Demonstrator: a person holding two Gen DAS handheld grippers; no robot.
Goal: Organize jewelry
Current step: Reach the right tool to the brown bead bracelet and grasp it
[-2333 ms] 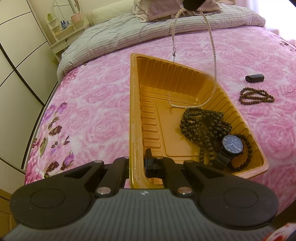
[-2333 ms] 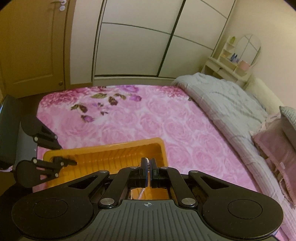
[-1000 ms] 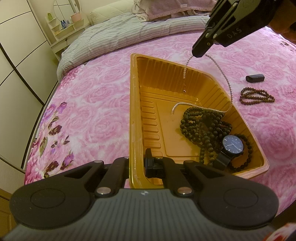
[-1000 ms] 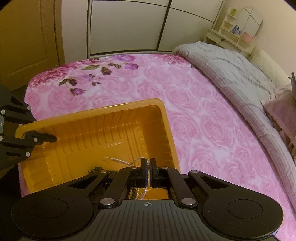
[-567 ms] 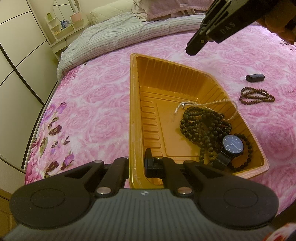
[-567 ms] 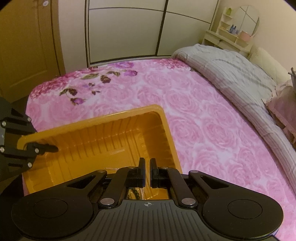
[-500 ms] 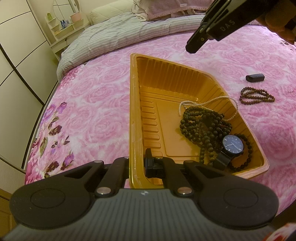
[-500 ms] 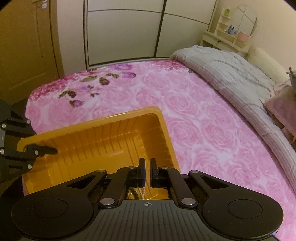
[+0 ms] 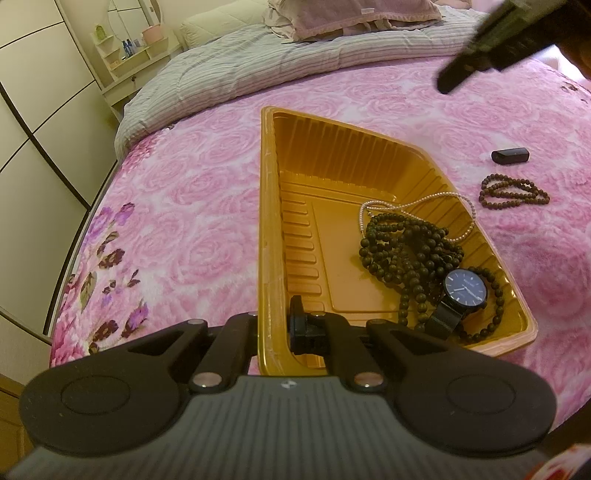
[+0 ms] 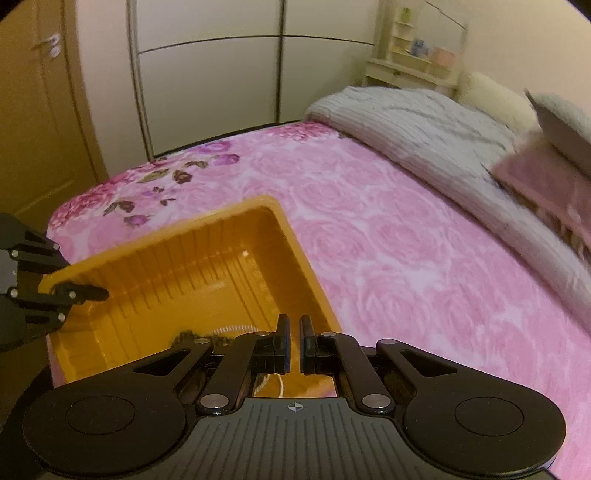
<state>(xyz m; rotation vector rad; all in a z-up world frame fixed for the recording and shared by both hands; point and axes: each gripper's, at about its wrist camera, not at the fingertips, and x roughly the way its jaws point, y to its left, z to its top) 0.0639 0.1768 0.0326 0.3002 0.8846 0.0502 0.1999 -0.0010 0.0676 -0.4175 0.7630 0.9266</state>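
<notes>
An orange plastic tray (image 9: 269, 206) lies on the pink floral bedspread. In it lie a thin pearl necklace (image 9: 417, 202), a heap of dark bead strands (image 9: 406, 247) and a black watch with a blue dial (image 9: 464, 292). My left gripper (image 9: 275, 325) is shut on the tray's near wall. My right gripper (image 10: 293, 332) is slightly open and empty, held above the tray's far end (image 10: 280, 225); it shows at the top right of the left wrist view (image 9: 448, 83). A brown bead bracelet (image 9: 513, 190) lies on the bedspread right of the tray.
A small black oblong object (image 9: 509, 155) lies beyond the bracelet. A grey striped quilt (image 9: 258, 66) and pillows (image 9: 354, 14) lie at the head of the bed. Wardrobe doors (image 10: 207, 81) and a wooden door (image 10: 40, 110) stand past the bed's edge.
My right gripper lowered the pearl necklace into the tray, let it go, then rose and drew away to the right. The necklace now rests on the dark beads. The left gripper has not moved.
</notes>
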